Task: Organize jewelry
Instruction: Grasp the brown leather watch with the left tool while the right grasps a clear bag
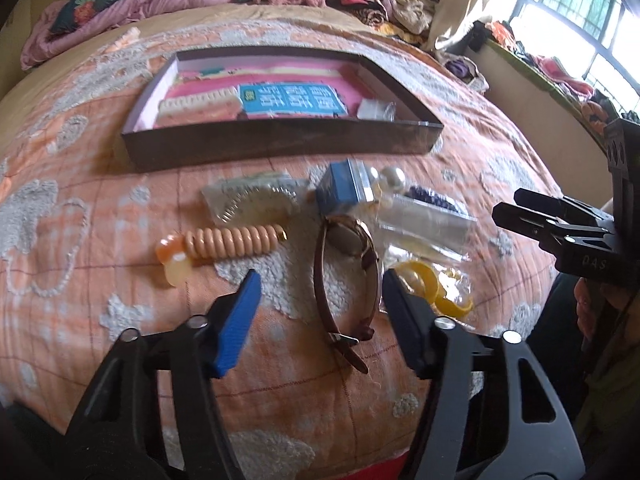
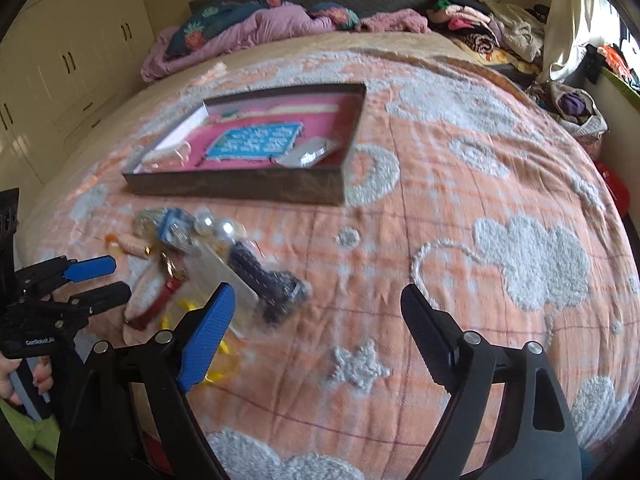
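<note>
A brown-strap watch (image 1: 344, 272) lies on the orange quilt between the jaws of my left gripper (image 1: 320, 280). The blue pads stand apart on either side and do not press on it. Around it lie a peach coil band (image 1: 236, 242), a bagged chain (image 1: 252, 200), a small blue box (image 1: 340, 188), pearls (image 1: 390, 178), bagged dark beads (image 1: 432, 198) and a yellow curl (image 1: 428, 280). My right gripper (image 2: 318, 292) hangs open over bare quilt, just right of the dark beads (image 2: 260, 276). A shallow brown box (image 1: 280, 148) sits beyond the pile.
The box (image 2: 240, 190) holds a pink lining, a blue card and a small clear bag (image 2: 308, 154). Pillows and a purple blanket (image 2: 240, 28) lie at the bed's head, clothes (image 2: 480, 28) at the far right. Wardrobe doors (image 2: 68, 60) stand left. A hand (image 2: 8, 376) grips the left tool.
</note>
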